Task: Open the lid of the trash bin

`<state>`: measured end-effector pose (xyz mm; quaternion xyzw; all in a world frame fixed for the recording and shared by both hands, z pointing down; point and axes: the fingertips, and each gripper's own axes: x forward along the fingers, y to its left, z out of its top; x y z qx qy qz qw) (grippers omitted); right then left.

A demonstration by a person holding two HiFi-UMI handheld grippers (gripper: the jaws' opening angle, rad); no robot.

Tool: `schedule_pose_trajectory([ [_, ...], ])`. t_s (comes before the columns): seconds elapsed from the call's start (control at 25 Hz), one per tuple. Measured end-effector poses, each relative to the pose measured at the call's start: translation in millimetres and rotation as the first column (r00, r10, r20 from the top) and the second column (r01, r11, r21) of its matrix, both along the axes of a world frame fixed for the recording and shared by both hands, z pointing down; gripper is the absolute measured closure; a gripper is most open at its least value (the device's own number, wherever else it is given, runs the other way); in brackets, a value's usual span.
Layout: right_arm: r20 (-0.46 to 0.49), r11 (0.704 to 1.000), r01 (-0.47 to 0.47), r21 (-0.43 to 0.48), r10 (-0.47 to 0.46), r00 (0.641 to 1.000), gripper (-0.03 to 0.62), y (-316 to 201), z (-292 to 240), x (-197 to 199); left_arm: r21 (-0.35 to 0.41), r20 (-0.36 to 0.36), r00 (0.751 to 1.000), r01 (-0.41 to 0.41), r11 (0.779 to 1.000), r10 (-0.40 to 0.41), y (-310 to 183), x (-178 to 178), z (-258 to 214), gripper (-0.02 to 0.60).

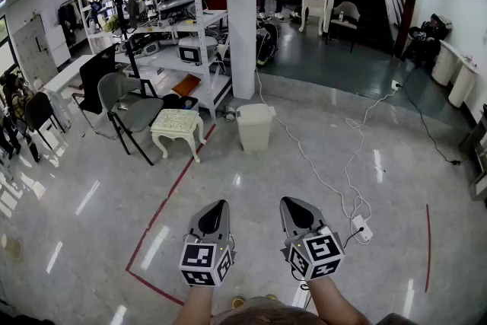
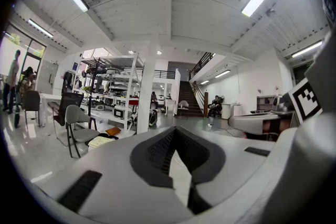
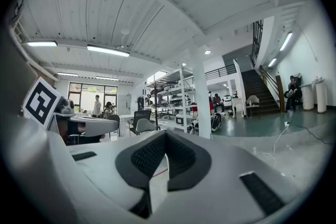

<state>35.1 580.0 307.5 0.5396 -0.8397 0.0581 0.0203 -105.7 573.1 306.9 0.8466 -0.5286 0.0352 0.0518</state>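
Grey-and-white, the left gripper [image 1: 218, 205] and the right gripper [image 1: 289, 202] hang side by side low over the glossy stone floor [image 1: 84, 228], each with its jaws pressed together on nothing. Past them, red tape [image 1: 176, 188] and a white cable [image 1: 326, 180] cross the floor. Farther off, well apart from both grippers, the white trash bin [image 1: 254, 129] stands lid down by the white pillar [image 1: 242, 19]. A cream footstool [image 1: 177, 123] and a grey chair [image 1: 131, 107] stand near it.
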Motion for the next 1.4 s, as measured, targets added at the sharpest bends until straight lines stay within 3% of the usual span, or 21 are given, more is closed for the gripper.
schedule_pose_trajectory([
  [0.8, 0.041, 1.0, -0.016, 0.023, 0.015, 0.999, 0.56, 11, 5, -28, -0.008, -0.004, 0.999, -0.05, 0.999, 0.05, -1, -39, 16, 0.591],
  [1.4, 0.036, 0.998, -0.06, 0.033, 0.058, 0.998, 0.56, -43, 8, -34, -0.002, 0.004, 0.997, -0.079, 0.997, 0.079, -53, -50, 23, 0.591],
])
